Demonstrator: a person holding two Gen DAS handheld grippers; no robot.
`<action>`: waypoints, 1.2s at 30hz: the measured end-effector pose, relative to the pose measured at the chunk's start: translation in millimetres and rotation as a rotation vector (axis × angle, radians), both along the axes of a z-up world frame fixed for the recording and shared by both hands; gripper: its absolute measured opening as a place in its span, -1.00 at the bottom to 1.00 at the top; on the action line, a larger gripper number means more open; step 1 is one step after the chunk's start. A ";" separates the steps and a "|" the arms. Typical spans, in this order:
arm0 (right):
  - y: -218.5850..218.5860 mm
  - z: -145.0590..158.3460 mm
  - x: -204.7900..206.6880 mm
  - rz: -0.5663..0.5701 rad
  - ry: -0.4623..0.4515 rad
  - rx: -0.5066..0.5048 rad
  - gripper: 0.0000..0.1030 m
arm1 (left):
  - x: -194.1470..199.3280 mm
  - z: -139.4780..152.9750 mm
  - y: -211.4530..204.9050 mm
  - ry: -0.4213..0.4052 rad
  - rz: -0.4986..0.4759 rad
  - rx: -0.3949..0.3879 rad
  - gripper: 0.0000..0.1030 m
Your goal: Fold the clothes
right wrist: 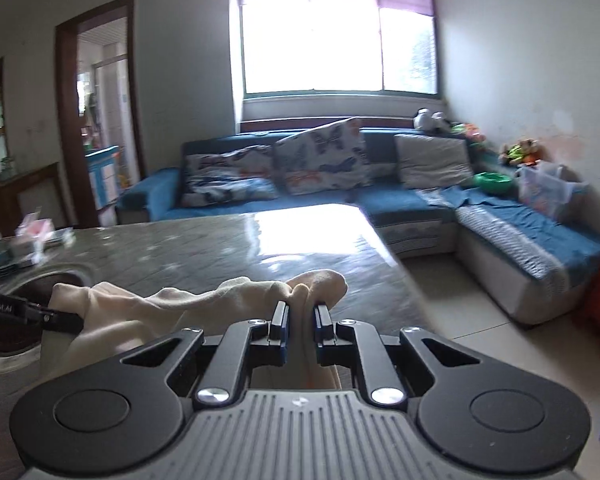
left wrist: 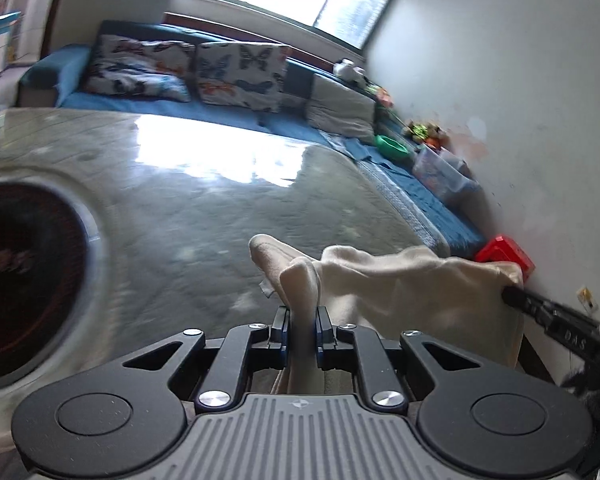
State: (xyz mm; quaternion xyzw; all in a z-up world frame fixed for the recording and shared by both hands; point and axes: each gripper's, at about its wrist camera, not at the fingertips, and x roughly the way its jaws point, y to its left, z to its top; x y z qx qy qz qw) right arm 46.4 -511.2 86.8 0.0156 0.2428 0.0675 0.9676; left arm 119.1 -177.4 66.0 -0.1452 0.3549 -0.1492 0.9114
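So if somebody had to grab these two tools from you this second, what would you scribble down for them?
Left hand-held gripper: shut on one end of the cream garment.
Right hand-held gripper: shut on the other end of it.
The garment hangs stretched between the two, lifted over the near edge of the grey marble table, beside the round inset.
Done: garment picked up by both ends.
Left: lay it flat on the table and make the folds; no fold is visible yet.
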 end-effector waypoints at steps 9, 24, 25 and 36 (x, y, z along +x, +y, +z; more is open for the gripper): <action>-35.6 -31.7 24.4 -0.105 0.078 -0.038 -0.72 | 3.5 -16.9 -15.2 0.020 0.027 0.126 -0.37; 9.3 -70.5 50.6 0.037 0.156 0.012 -0.32 | -15.0 -26.1 -67.9 -0.038 -0.196 0.170 0.10; 8.9 -69.8 52.4 0.037 0.155 0.011 -0.32 | -15.0 -27.2 -68.4 -0.033 -0.197 0.168 0.11; 36.1 -79.1 95.8 0.078 0.183 -0.045 -0.33 | -12.9 -33.7 -64.1 -0.027 -0.210 0.150 0.28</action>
